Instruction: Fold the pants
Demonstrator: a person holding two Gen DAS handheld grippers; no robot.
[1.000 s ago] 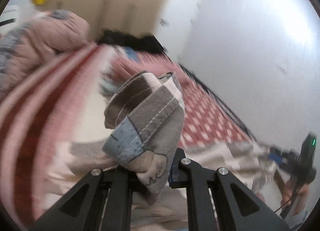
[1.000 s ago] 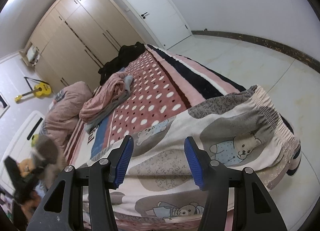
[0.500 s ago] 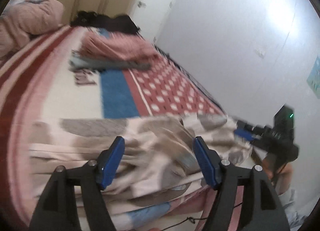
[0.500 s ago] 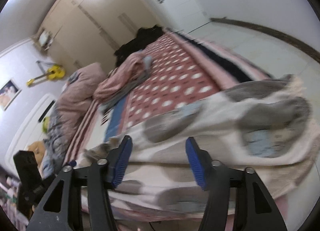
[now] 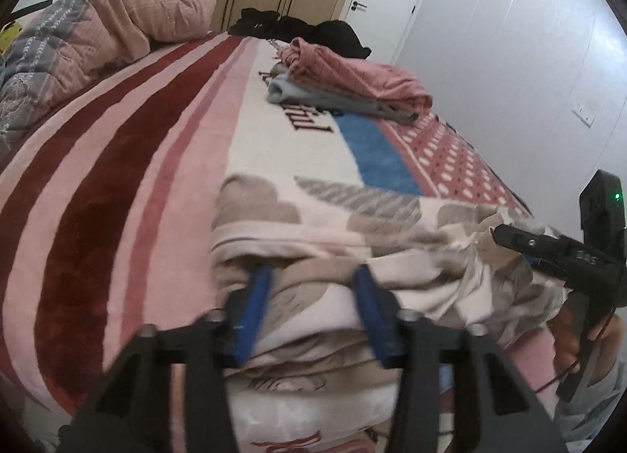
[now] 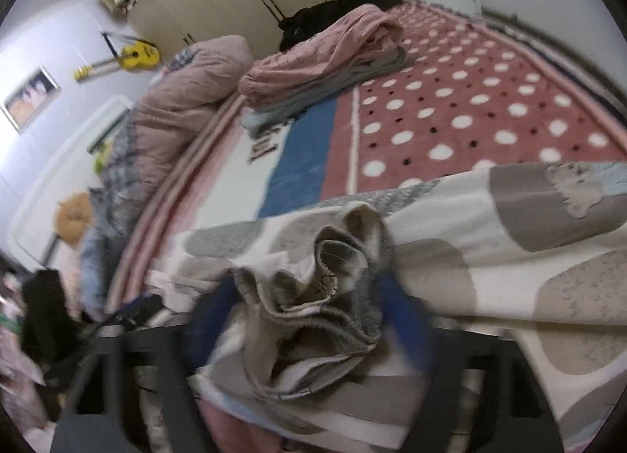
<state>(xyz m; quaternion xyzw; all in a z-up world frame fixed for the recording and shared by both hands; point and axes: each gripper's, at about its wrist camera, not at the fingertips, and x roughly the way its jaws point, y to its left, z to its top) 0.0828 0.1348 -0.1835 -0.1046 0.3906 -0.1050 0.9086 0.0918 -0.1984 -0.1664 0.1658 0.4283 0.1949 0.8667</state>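
The pants (image 5: 392,225) are cream with grey and blue bear patches and lie crosswise on the near end of the bed. My left gripper (image 5: 311,292) points down at their folded edge. Its jaws are closing with a thick fold of cloth between the blue pads (image 5: 254,296), and the left pad is tucked under a flap. In the right wrist view the pants (image 6: 509,225) stretch to the right. My right gripper (image 6: 309,296) is blurred, its jaws closing around a bunched hem (image 6: 333,280). The black body of the right-hand tool (image 5: 568,253) shows at the pants' far end.
A pile of pink and grey clothes (image 5: 352,80) lies mid-bed, with black clothes (image 5: 298,28) behind it. A pink quilt (image 5: 117,22) fills the head end. The striped and dotted blanket (image 6: 470,108) covers the bed. A person's hand (image 5: 572,335) holds the right tool.
My left gripper let go of the raised pant leg, which dropped onto the bed, then sank to the folded edge. My right gripper slid left along the pants to the bunched hem.
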